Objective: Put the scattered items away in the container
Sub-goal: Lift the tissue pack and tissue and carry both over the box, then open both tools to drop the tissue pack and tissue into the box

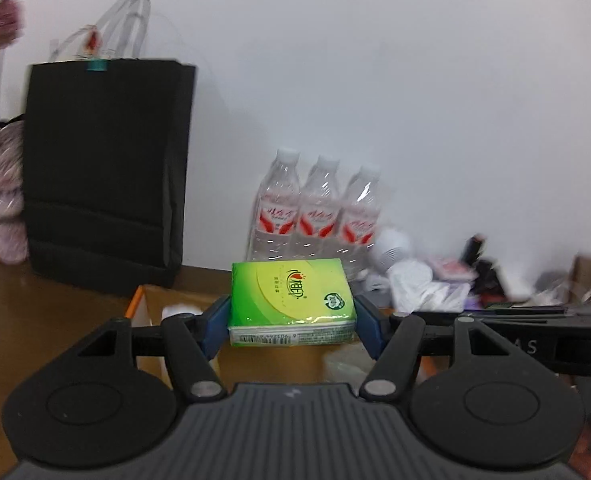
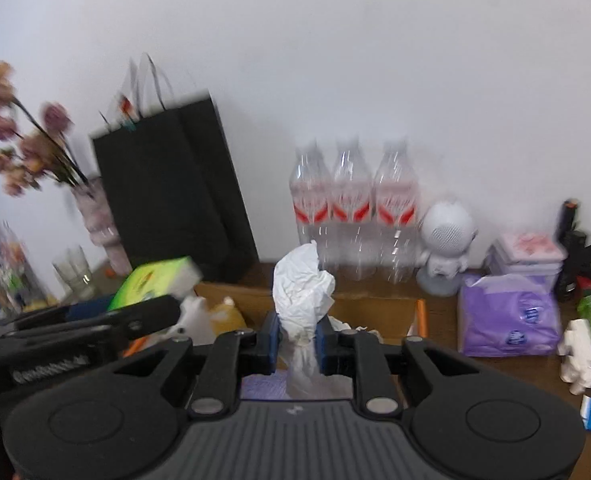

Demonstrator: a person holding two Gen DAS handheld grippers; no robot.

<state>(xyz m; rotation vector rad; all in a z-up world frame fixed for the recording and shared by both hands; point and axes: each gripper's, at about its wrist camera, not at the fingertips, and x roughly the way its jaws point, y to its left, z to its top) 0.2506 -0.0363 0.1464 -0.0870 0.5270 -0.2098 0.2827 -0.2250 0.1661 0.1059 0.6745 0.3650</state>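
Left gripper (image 1: 292, 322) clamps a green rectangular tissue pack (image 1: 291, 304), right gripper (image 2: 297, 340) clamps crumpled white tissue paper (image 2: 301, 292), both above the open brown cardboard box (image 2: 375, 306).

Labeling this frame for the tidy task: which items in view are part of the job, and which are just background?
Part of the job:
- green tissue pack, held in left gripper
- crumpled white tissue, pinched in right gripper
- cardboard box, the container

Background:
- black paper bag
- water bottles
- white figurine speaker
- flower vase
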